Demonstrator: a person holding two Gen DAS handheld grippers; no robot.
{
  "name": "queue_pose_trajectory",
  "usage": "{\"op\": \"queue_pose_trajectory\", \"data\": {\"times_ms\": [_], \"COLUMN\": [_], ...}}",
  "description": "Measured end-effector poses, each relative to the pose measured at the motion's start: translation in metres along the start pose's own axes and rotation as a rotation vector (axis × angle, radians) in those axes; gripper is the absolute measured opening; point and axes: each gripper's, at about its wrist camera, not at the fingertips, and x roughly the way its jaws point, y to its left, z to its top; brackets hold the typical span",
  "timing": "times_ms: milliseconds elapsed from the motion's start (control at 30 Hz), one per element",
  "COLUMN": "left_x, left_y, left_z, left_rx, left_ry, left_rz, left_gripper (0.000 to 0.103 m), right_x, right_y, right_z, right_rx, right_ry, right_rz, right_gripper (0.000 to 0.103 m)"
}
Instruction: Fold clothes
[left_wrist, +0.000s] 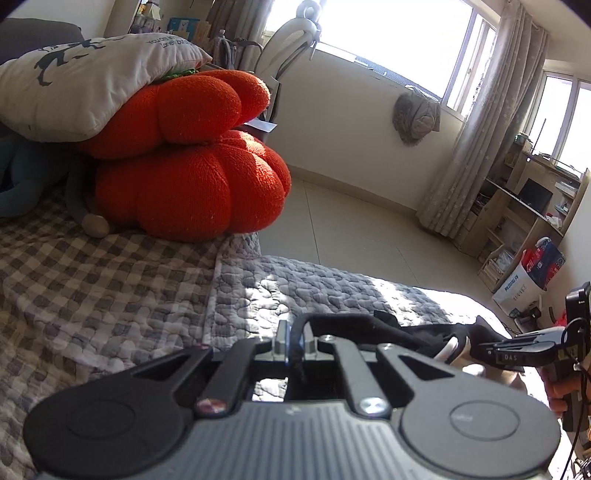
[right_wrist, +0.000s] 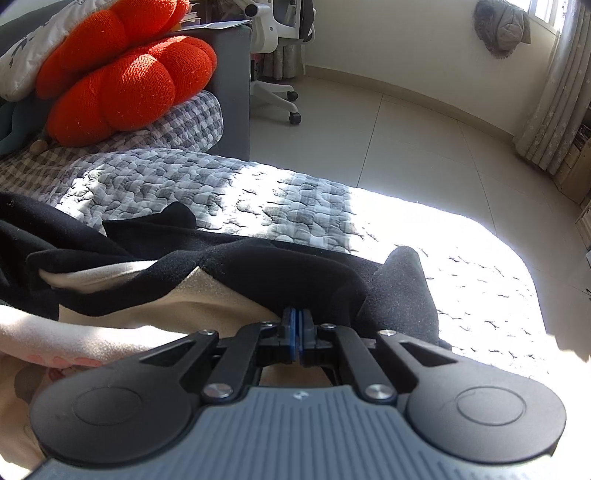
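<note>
While both grippers are clamped on the same black fleece garment with a cream lining (right_wrist: 236, 273), the fold will go best if the two hands travel together and keep the pinched edge taut between them, so the cloth lays flat instead of bunching. The garment lies on the near part of the grey quilted bed cover (right_wrist: 229, 184), spread from left to right across the sunlit patch.

From the right wrist view, the right gripper (right_wrist: 297, 338) has its blue pads drawn fully together on a black fold of the garment, with the cream lining showing just to its left. This view also shows how crumpled the cloth is and where its free black corner stands up to the right.

Only the left wrist view shows both tools at once: the left gripper (left_wrist: 294, 341) is closed on a thin black edge of the garment, and the right gripper sits off to the right with a hand on its handle. It also shows the orange knitted pumpkin-shaped cushions (left_wrist: 192, 184) at the far left, well clear of the work.
</note>
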Motion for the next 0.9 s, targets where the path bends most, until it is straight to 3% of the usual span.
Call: {"op": "queue_pose_trajectory", "data": {"times_ms": [233,367,467,500,600,633,900], "left_x": [0.002,0.014,0.017,0.017,0.015,0.014,0.018], "left_y": [0.022,0.023,0.022,0.023,0.026,0.027,0.016], "left_z": [-0.022,-0.039,-0.047,-0.047,-0.043,-0.040,-0.022], "left_rx": [-0.046,0.001,0.037,0.041,0.038,0.039,0.112], "left_ry": [0.072,0.172,0.205,0.211,0.206,0.199,0.179], "left_rz": [0.007,0.004,0.012,0.007,0.014,0.013,-0.033], "left_gripper": [0.005,0.008,0.013,0.015,0.034,0.036,0.048], "right_x": [0.004,0.003,0.002,0.002,0.000,-0.001,-0.007], "right_y": [-0.003,-0.005,-0.007,-0.008,-0.010,-0.011,-0.021], "right_z": [-0.010,-0.012,-0.013,-0.013,-0.014,-0.014,-0.007], "right_rx": [0.013,0.026,0.041,0.047,0.060,0.067,0.153], "right_ry": [0.025,0.028,0.030,0.031,0.035,0.035,0.037], "right_rz": [0.004,0.015,0.028,0.033,0.048,0.054,0.125], "right_gripper": [0.001,0.001,0.002,0.004,0.007,0.012,0.014]}}
